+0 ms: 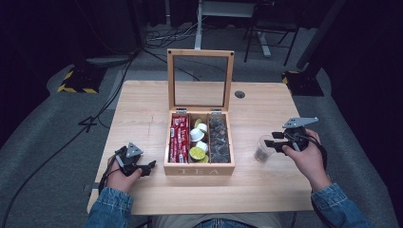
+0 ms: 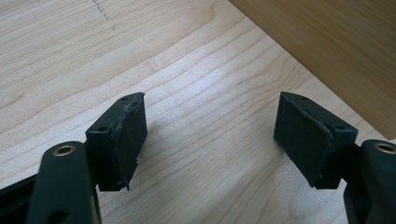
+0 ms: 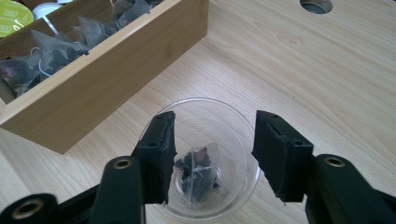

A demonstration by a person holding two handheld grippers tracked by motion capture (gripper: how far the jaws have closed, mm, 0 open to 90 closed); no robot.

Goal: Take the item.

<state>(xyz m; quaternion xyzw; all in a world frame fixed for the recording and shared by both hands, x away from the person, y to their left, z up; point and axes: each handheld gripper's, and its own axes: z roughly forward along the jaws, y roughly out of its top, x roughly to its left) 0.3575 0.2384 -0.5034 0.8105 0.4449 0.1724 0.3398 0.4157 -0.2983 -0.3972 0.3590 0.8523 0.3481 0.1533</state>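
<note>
Clear plastic cup point(image 3: 205, 158) stands on the wooden surface point(image 1: 142, 123) right of the open tea box point(image 1: 199, 167), a tea bag point(image 3: 198, 172) inside. Right tool point(image 3: 212, 154) hovers above it, jaws parted, gripping nothing; left tool point(image 2: 210, 140) rests wide, empty.

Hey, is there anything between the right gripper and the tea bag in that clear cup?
Nothing visible does. The right gripper hangs over the clear cup with its jaws apart, and the tea bag lies at the cup's bottom directly below them. The wooden tea box stands off to one side.
</note>
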